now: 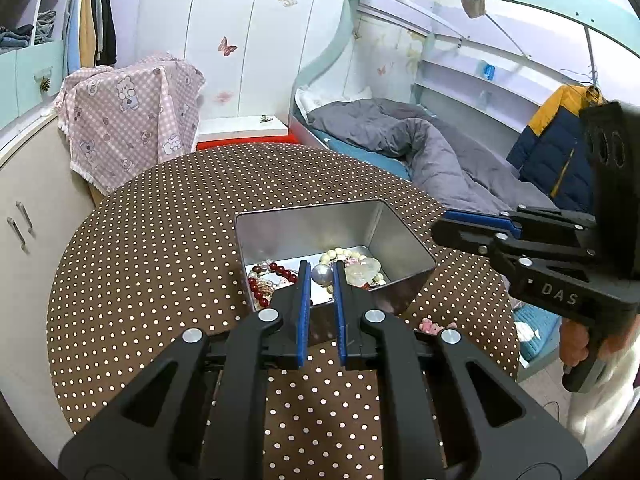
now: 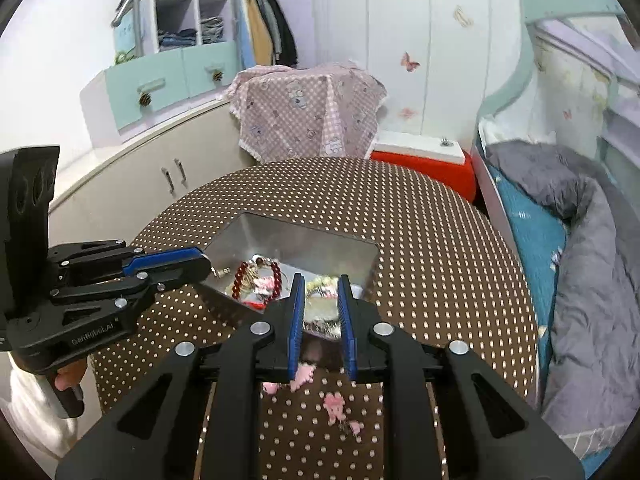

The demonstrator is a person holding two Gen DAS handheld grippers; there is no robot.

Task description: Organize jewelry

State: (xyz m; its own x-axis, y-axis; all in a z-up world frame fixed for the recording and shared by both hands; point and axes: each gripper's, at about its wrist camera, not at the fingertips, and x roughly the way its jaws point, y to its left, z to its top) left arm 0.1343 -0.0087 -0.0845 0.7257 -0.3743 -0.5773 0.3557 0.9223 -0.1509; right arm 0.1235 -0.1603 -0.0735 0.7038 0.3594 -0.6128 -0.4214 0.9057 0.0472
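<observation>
A: Okay, live now. My landmark is the metal tin (image 1: 400,248) on the round dotted table (image 1: 160,264). What do u see from the L cam?

B: L gripper (image 1: 321,280) sits over the tin's near rim, fingers parted w/ a gap, nothing pinched between them. Thru the gap I see a silver-white pearl ball (image 1: 321,273) lying inside the tin.

A: Rest of the jewelry?

B: Inside the tin too: red bead bracelet (image 1: 272,280) on its left side, cream bead bracelet (image 1: 340,255) toward the back, a clear crystal piece (image 1: 366,270) to the right.

A: R gripper?

B: On my R cam, R gripper (image 2: 321,296) hangs over the tin's near edge (image 2: 304,240), fingers released, apart, holding nothing. Stuff between the pads is blurred, can't tell which piece it is.

A: Anything outside the tin?

B: Yep. Pink charm pieces (image 2: 335,406) lie on the cloth just on the near side of the tin, under the R gripper. L cam catches a bit of pink (image 1: 430,326) near the tin's near-right corner as well.

A: And the L tool from the R cam?

B: It's at the tin's left corner (image 2: 168,266), tips at the rim.
</observation>
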